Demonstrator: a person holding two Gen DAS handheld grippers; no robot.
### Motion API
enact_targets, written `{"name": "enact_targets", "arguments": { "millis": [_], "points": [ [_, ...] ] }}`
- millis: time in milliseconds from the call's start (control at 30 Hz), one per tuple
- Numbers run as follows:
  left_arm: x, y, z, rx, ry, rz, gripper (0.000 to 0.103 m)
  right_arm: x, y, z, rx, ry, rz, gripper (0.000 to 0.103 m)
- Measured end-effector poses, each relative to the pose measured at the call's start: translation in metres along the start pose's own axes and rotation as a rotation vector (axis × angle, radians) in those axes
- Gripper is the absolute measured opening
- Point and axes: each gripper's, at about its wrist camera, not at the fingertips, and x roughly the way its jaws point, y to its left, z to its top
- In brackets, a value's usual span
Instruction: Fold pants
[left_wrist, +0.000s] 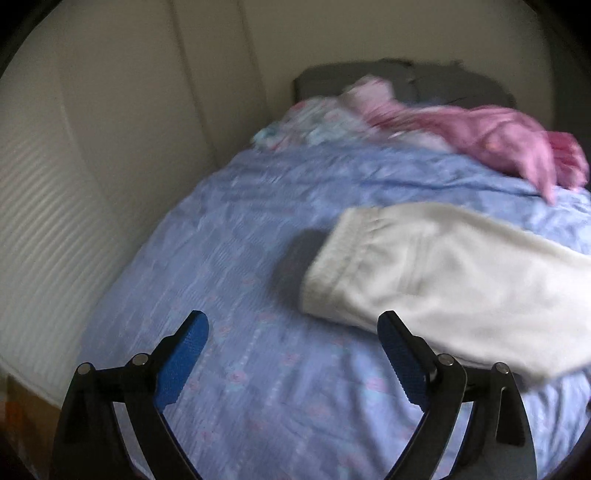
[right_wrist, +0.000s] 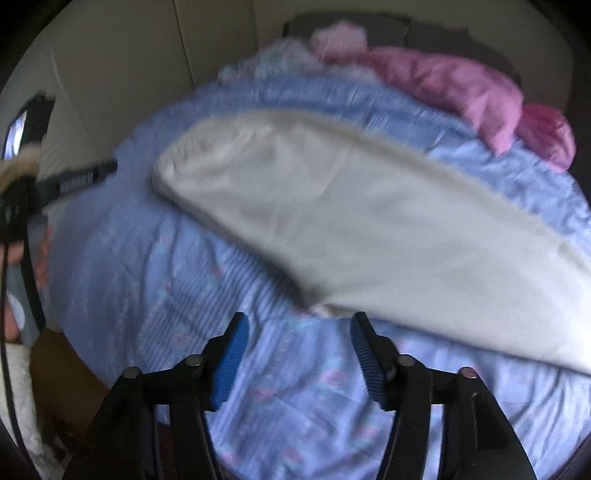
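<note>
The left gripper (left_wrist: 291, 325) is released, its jaws wide with nothing between them, and the right gripper (right_wrist: 299, 325) is released too. Just beyond them the white pants (left_wrist: 443, 273) lie flat on the blue bedspread (left_wrist: 240, 229). Pink clothes (left_wrist: 498, 136) lie at the far right.

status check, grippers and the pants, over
Left gripper open, empty. Right gripper open, empty. White pants lying folded lengthwise on blue bedspread. Pink clothes beyond, clear of pants.
</note>
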Motion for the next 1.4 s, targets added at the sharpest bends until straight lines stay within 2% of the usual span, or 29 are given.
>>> {"name": "enact_targets", "arguments": {
  "millis": [200,333,500,733,900,1067,1200,1400],
  "points": [
    [-0.079,-0.057,-0.001,0.069,-0.105,-0.192,0.094,-0.084,-0.066,-0.01,0.067,-0.208,-0.019,0.074],
    [-0.118,-0.108,0.0,0.139,-0.156,-0.321,0.095,-0.131,-0.107,-0.027,0.102,-0.313,-0.074,0.076],
    [-0.147,-0.183,0.0,0.242,-0.205,-0.428,0.095,-0.174,-0.169,-0.055,0.146,-0.403,-0.204,0.076],
    [-0.158,-0.306,-0.005,0.302,-0.179,-0.637,0.095,-0.21,-0.27,-0.108,0.288,-0.549,-0.319,0.076],
    [-0.168,-0.386,-0.018,0.381,-0.2,-0.709,0.095,-0.211,-0.342,-0.149,0.425,-0.602,-0.39,0.077],
    [-0.168,-0.447,-0.035,0.482,-0.255,-0.703,0.095,-0.191,-0.408,-0.191,0.593,-0.632,-0.399,0.077],
    [-0.154,-0.481,-0.044,0.506,-0.209,-0.731,0.095,-0.164,-0.454,-0.218,0.739,-0.648,-0.335,0.077],
    [-0.123,-0.521,-0.054,0.501,-0.114,-0.745,0.095,-0.11,-0.512,-0.242,0.971,-0.656,-0.14,0.077]
  ]
}}
